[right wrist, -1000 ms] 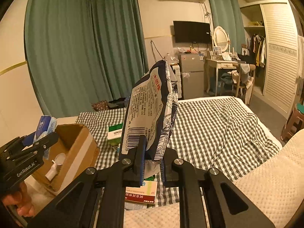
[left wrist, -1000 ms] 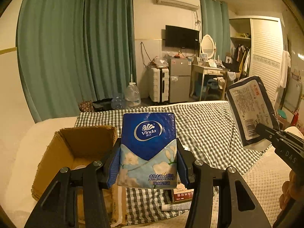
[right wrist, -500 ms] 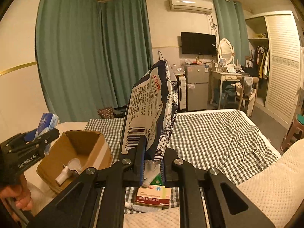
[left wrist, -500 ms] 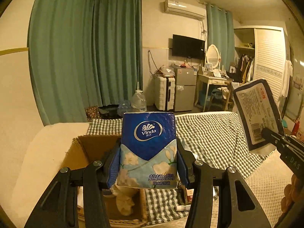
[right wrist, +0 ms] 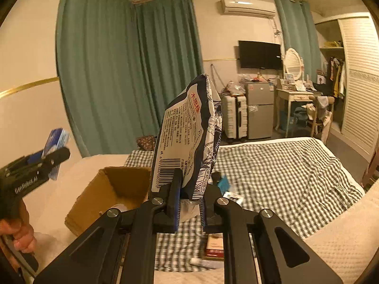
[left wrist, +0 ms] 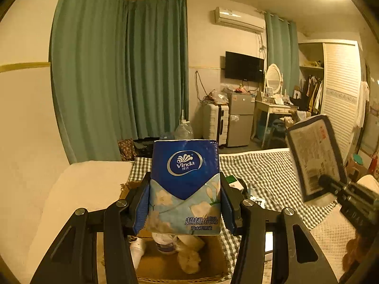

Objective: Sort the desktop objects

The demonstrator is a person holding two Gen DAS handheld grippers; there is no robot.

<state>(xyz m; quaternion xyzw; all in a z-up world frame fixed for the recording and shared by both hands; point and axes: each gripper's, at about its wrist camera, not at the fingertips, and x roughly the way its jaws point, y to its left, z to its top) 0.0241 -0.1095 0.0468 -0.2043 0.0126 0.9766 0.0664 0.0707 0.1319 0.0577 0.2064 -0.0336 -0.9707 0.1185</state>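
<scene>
We've got the left gripper jaws clamped on a soft "Vinda" "Ultra Strong" tissue pack, upright above the open cardboard box. Right gripper jaws pinch a glossy barcode-printed pouch over the checked bed cover.

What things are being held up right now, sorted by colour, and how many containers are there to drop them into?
Blue things held: 1, the Vinda tissue pack in the left hand-held gripper.
Dark navy-and-white things held: 1, the snack bag in the right hand-held gripper.
Brown containers: 1, the cardboard box.
Total: 3.
</scene>
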